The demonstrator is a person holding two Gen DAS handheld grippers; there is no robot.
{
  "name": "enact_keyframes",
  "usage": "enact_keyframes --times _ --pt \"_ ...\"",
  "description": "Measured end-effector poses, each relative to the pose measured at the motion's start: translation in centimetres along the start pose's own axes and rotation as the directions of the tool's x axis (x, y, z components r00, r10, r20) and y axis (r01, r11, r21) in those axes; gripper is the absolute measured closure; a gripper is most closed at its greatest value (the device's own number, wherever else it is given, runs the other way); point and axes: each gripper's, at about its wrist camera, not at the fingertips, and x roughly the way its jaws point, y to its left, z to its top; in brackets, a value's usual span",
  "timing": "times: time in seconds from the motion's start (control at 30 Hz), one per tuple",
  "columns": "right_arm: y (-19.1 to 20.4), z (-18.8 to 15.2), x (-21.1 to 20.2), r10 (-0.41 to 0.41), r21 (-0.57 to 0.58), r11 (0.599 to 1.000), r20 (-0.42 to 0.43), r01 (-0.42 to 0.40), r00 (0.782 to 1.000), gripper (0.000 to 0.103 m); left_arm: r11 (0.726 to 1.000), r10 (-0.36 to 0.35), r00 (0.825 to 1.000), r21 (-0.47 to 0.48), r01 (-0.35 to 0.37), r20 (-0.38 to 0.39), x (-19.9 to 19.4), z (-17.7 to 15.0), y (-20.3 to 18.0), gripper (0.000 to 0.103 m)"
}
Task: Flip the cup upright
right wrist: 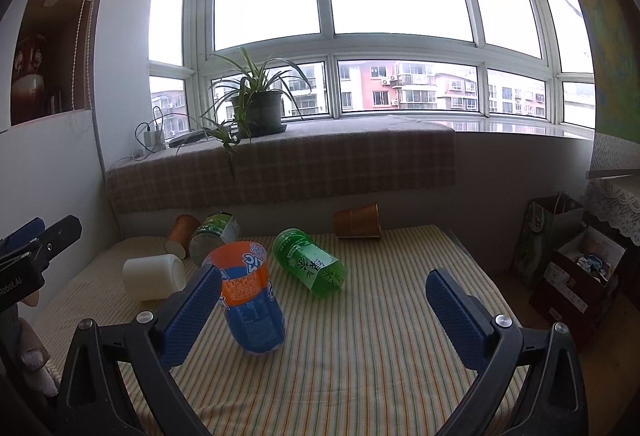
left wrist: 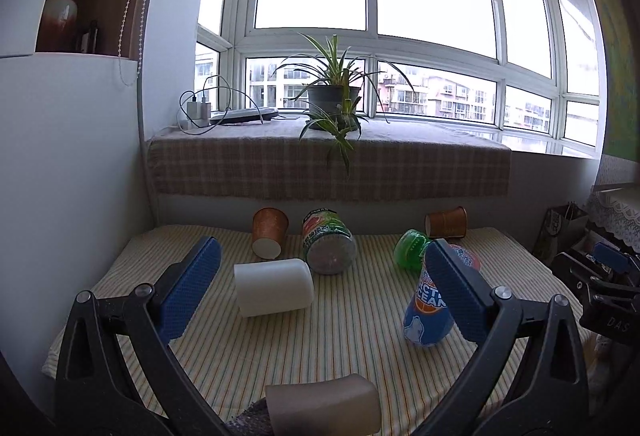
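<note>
Several cups lie on a striped table [left wrist: 344, 336]. A white cup [left wrist: 274, 286] lies on its side between my left gripper's [left wrist: 320, 292] open fingers, farther off; it also shows in the right wrist view [right wrist: 154, 276]. A blue-and-orange cup [right wrist: 250, 300] stands upright, tilted slightly, just right of my right gripper's left pad [right wrist: 192, 316]; it shows in the left wrist view too [left wrist: 430, 310]. My right gripper [right wrist: 324, 316] is open and empty. A green cup [right wrist: 310, 262] lies on its side behind. A tan cup [left wrist: 324, 406] lies near my left gripper's base.
Two copper cups [left wrist: 269, 232] [left wrist: 447, 222] and a green-labelled cup [left wrist: 328, 246] lie at the table's back. A windowsill with a plaid cloth [left wrist: 328, 164] and potted plant [left wrist: 332, 92] is behind. Bags and boxes [right wrist: 568, 268] stand on the floor at right.
</note>
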Motion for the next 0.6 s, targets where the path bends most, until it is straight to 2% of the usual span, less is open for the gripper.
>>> enact_keyframes --times 0.6 --pt "-0.10 -0.19 0.38 0.002 0.011 1.000 -0.021 -0.002 1.000 0.000 1.000 0.003 1.000 0.000 -0.003 -0.002 0.17 -0.11 0.29 0.000"
